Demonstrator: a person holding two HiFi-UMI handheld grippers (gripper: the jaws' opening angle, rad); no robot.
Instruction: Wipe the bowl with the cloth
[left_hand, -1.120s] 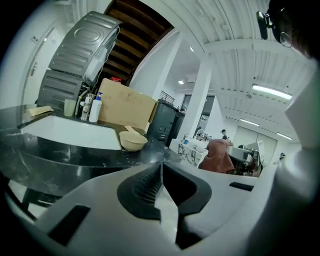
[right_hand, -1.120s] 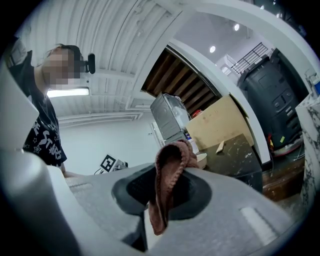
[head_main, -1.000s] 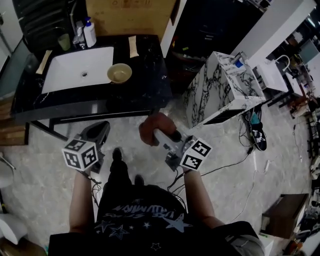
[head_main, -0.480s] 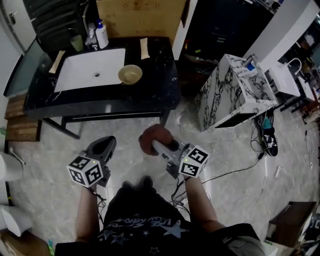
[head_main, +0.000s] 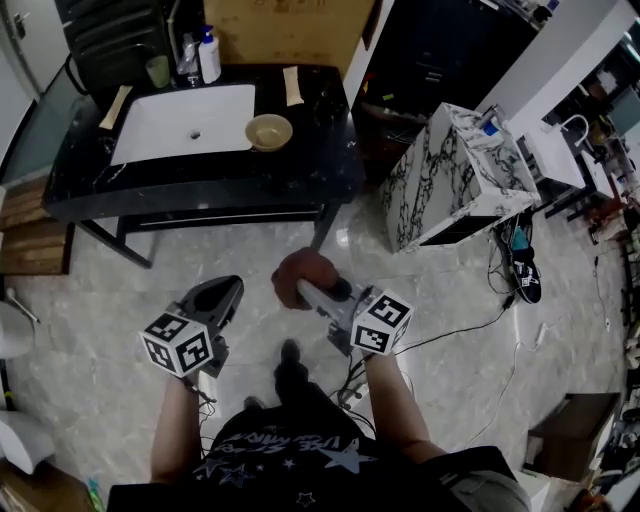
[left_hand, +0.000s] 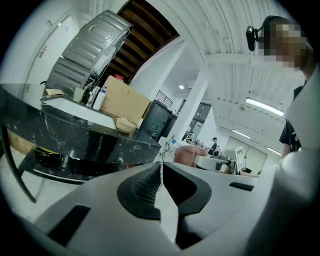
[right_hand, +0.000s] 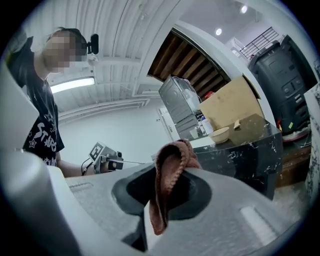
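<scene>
- Bowl (head_main: 268, 131) stands beside the white sink (head_main: 185, 122) on the black tabletop (head_main: 200, 190), across the marbled floor (head_main: 100, 300); the bunched cloth (head_main: 298, 270) hides the tips of the right tool (head_main: 312, 295).
- Left tool (left_hand: 161, 172): jaws together, empty.
- Right tool's jaws pinch the cloth.

Seen from above, the bunched cloth (head_main: 303, 278) covers the fingertips of the right gripper (head_main: 316, 292). The bowl (head_main: 269, 131) on the black counter (head_main: 330, 160) is too small to show whether its inside is clean. The label of the pump bottle (head_main: 209, 58) behind the sink (head_main: 150, 128) cannot be read.
</scene>
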